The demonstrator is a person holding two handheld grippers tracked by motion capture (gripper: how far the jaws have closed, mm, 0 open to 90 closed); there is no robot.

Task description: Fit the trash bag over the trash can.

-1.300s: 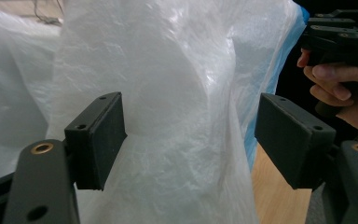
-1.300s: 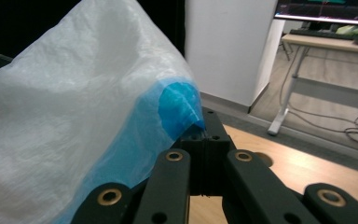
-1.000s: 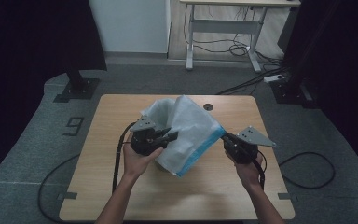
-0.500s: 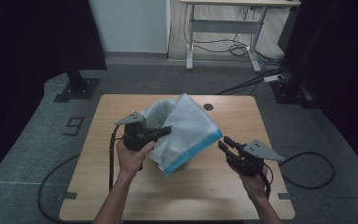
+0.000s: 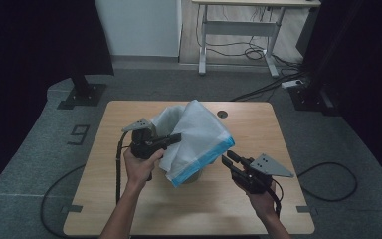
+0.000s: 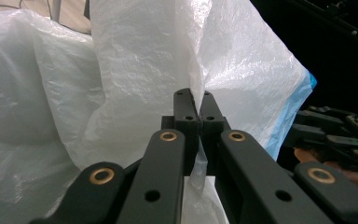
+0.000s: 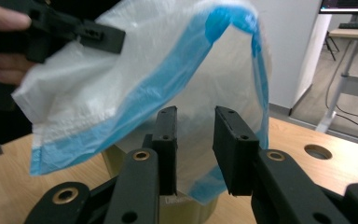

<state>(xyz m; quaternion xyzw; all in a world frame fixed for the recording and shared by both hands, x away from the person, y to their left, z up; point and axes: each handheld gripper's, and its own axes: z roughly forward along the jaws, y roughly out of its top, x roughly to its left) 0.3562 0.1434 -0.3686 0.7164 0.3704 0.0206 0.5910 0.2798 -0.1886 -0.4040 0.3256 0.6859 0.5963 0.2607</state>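
A white plastic bag (image 5: 194, 139) with a blue band along its mouth is held up over the middle of the desk (image 5: 129, 209), above a small tan bin (image 7: 186, 210) that it partly drapes. A fold of the film is pinched between the pressed-together jaws of the left claw (image 6: 195, 100), apparently so that the mouth can be kept lifted and spread. The right claw (image 7: 195, 135) is held just off the blue hem, nearer the desk's right edge, its jaws spread, having just been opening, with nothing pressed between them; a fresh hold on the hem seems to be intended, so that the bag can be pulled down over the bin. No brand or label can be read on bag or bin; a "9" (image 5: 79, 134) is marked on the floor beside the desk's left edge.
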